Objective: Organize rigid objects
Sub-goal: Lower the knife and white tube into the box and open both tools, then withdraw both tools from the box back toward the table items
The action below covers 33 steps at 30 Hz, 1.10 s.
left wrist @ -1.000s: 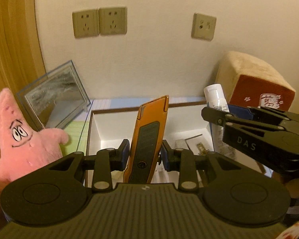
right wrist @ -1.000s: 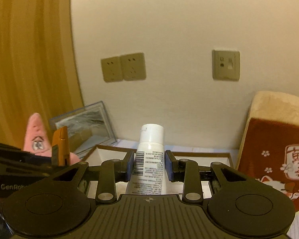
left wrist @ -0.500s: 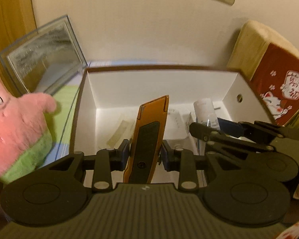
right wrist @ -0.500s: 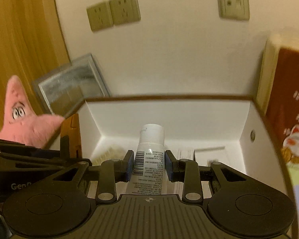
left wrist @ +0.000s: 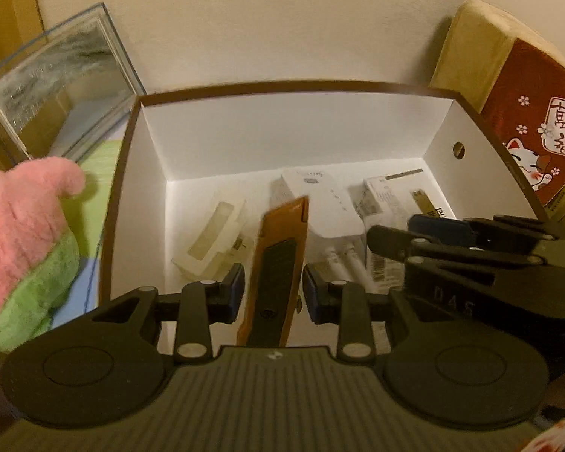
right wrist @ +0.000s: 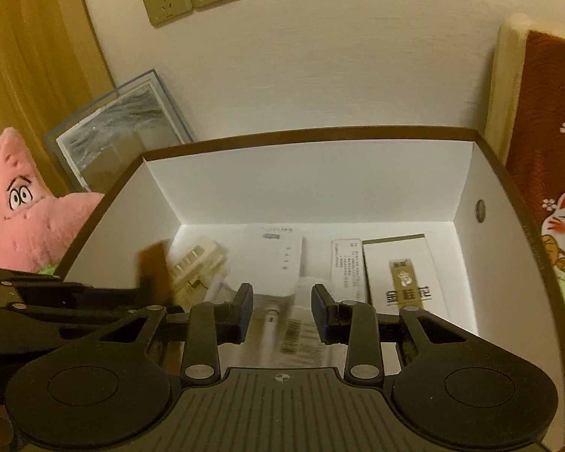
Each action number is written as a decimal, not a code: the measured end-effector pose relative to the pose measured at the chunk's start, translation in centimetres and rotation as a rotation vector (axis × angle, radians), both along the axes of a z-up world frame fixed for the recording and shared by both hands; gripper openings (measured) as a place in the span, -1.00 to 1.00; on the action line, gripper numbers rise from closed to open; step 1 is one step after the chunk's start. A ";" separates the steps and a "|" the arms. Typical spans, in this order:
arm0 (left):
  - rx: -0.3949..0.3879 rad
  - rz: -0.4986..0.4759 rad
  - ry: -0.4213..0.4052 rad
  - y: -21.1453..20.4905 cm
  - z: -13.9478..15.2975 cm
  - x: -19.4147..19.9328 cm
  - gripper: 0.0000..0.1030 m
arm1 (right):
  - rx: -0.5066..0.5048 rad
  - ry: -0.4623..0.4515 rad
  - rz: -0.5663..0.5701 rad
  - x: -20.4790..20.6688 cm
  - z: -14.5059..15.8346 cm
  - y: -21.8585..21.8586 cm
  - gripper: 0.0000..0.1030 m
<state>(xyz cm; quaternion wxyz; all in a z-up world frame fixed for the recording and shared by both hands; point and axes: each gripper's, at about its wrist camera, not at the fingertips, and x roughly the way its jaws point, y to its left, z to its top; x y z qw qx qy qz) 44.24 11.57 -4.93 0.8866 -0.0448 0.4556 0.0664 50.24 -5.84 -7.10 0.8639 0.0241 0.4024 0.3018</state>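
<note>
Both grippers are over the open white box (left wrist: 245,139), and this is the letting-go step. The left gripper (left wrist: 271,286) has the orange utility knife (left wrist: 278,256) between its fingers. Its jaws are opening, and there is a thin gap on each side of the knife, so the pads no longer press on it. The knife stands tilted over the near middle of the box floor.

The right gripper (right wrist: 282,309) is opening too. The white tube (right wrist: 301,324) with the barcode is between its fingers, but it looks blurry and sits lower, with gaps on both sides. I think it is slipping down toward the near edge of the box floor.

Other things already lie in the box: a white router (right wrist: 282,260) in the middle, a cream plastic case (left wrist: 214,237) toward the left wall, and small paper boxes (right wrist: 395,263) toward the right wall.

Next, both grippers need to open a bit more and lift straight up, so they don't bump the things inside.

A second ago both grippers were higher and looked at the wall sockets. The knife and the tube were squeezed tight then. Now the grippers point down into the box, and the tube has dropped between the fingers.
</note>
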 end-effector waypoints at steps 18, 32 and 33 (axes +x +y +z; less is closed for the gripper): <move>0.014 -0.021 -0.025 -0.9 1.6 -3.1 -0.14 | 0.023 0.018 -0.010 -3.2 2.1 -3.3 0.08; 0.008 -0.016 -0.082 -2.7 4.5 -6.3 -0.02 | 0.068 -0.005 -0.032 -6.6 5.1 -6.1 0.13; 0.006 -0.016 -0.086 -2.9 4.8 -6.6 -0.01 | 0.069 -0.007 -0.033 -6.9 5.3 -6.2 0.13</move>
